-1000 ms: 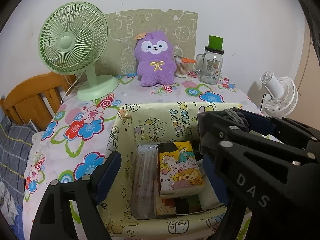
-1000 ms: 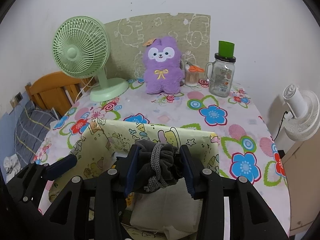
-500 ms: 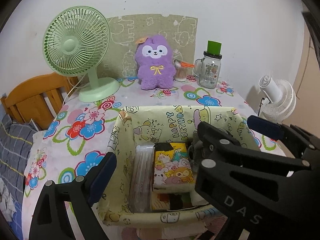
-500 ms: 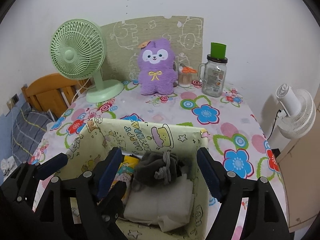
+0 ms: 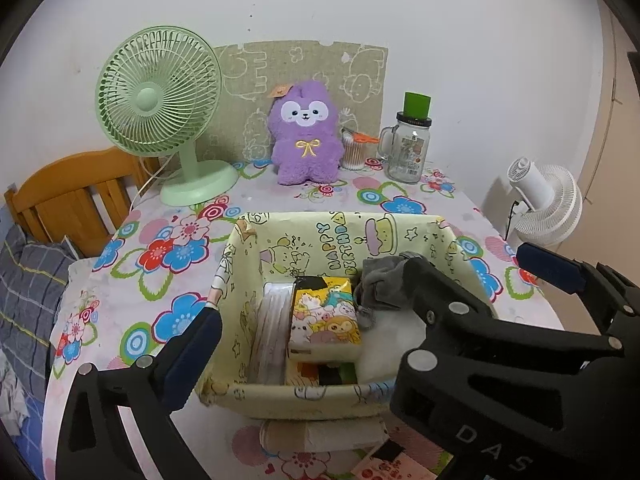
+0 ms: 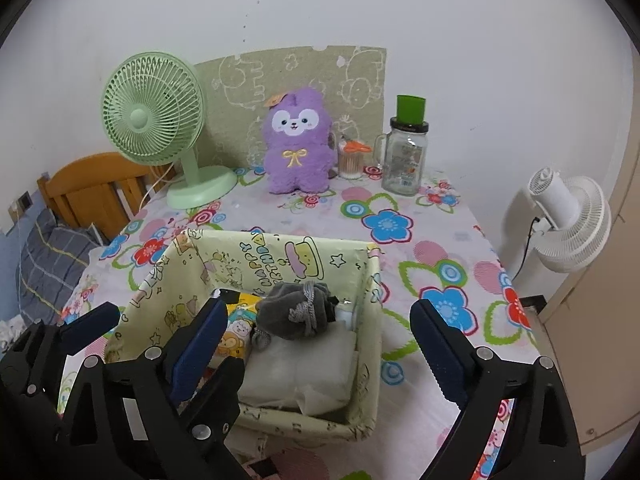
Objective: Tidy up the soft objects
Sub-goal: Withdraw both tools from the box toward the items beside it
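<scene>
A yellow cartoon-print fabric box [image 5: 320, 236] [image 6: 280, 248] stands on the floral table. In it a grey drawstring pouch [image 5: 384, 280] [image 6: 300, 312] lies loose on white folded cloth [image 6: 304, 364], beside a cartoon tissue pack [image 5: 324, 320]. My right gripper [image 6: 318, 312] [image 5: 468, 260] hovers above the pouch, its jaws opening and the pads clear of it. My left gripper [image 5: 320, 328] hangs over the box's near-left part, jaws opening with nothing gripped; its right finger is hidden behind the right gripper. A purple plush [image 5: 304, 132] [image 6: 296, 148] sits upright at the back.
At the back stand a green desk fan [image 5: 160, 96], a cotton-swab cup [image 5: 354, 152] and a glass mug jar with a green lid [image 5: 408, 148]. A white fan [image 5: 544, 204] stands off the table's right. A wooden headboard [image 5: 68, 192] is left. Small packets [image 5: 320, 436] lie before the box.
The right gripper has let go of the grey pouch, which now rests in the box, and its jaws have spread wide. Both grippers have drawn back from the box; the left jaws widened.
</scene>
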Motion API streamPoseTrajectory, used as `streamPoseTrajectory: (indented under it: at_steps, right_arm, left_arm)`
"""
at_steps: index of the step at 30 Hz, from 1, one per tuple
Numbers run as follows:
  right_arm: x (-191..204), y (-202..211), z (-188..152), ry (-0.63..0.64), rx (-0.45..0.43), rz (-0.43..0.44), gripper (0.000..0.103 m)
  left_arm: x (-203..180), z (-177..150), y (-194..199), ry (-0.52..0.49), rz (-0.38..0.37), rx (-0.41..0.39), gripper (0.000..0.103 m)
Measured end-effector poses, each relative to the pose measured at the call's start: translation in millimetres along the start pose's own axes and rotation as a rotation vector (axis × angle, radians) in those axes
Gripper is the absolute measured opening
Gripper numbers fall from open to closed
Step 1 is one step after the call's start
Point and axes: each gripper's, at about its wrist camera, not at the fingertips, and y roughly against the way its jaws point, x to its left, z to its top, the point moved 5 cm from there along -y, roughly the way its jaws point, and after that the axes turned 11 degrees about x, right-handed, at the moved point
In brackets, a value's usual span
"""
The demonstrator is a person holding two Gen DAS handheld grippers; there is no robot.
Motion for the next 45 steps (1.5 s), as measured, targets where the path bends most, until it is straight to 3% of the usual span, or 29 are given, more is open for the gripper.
streamPoseTrajectory:
  at_steps: [20,45]
  right_arm:
    - [-4,54,-15,-0.012,-0.094,0.007,0.100]
    - [-11,98,-51,-0.017,-0.148,0.021,0.100]
  left_arm:
    - [-14,-15,50,-0.021,-0.001,-0.102,0.103]
    - [-34,-48,83,-0.059,-0.025,-0.153,0.103]
